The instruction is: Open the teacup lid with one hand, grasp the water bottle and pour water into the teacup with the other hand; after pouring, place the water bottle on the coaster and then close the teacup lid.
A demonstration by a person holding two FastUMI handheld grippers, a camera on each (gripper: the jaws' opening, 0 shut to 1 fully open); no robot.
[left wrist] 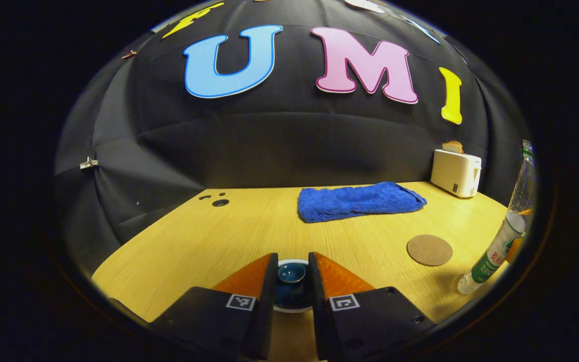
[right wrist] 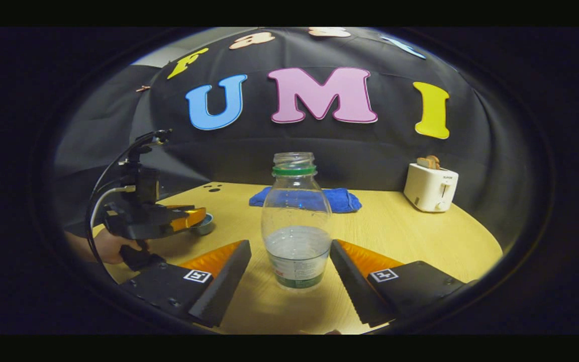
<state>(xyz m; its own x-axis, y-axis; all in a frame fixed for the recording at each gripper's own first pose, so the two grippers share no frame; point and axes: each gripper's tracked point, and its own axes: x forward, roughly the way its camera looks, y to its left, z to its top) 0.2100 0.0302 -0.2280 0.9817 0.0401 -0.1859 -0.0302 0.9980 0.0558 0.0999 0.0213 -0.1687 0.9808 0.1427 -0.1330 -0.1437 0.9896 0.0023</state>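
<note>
The teacup stands on the table with its dark blue lid on. My left gripper sits low over it, fingers narrowed closely on either side of the lid's knob; contact cannot be made out. In the right gripper view the left gripper reaches the teacup from the left, held by a hand. The clear water bottle, uncapped and partly filled, stands upright between the wide-apart fingers of my right gripper, untouched. The bottle also appears at the far right. A round brown coaster lies left of it.
A folded blue towel lies at the back of the wooden table. A white toaster with bread in it stands at the back right. Small dark holes mark the table's back left corner.
</note>
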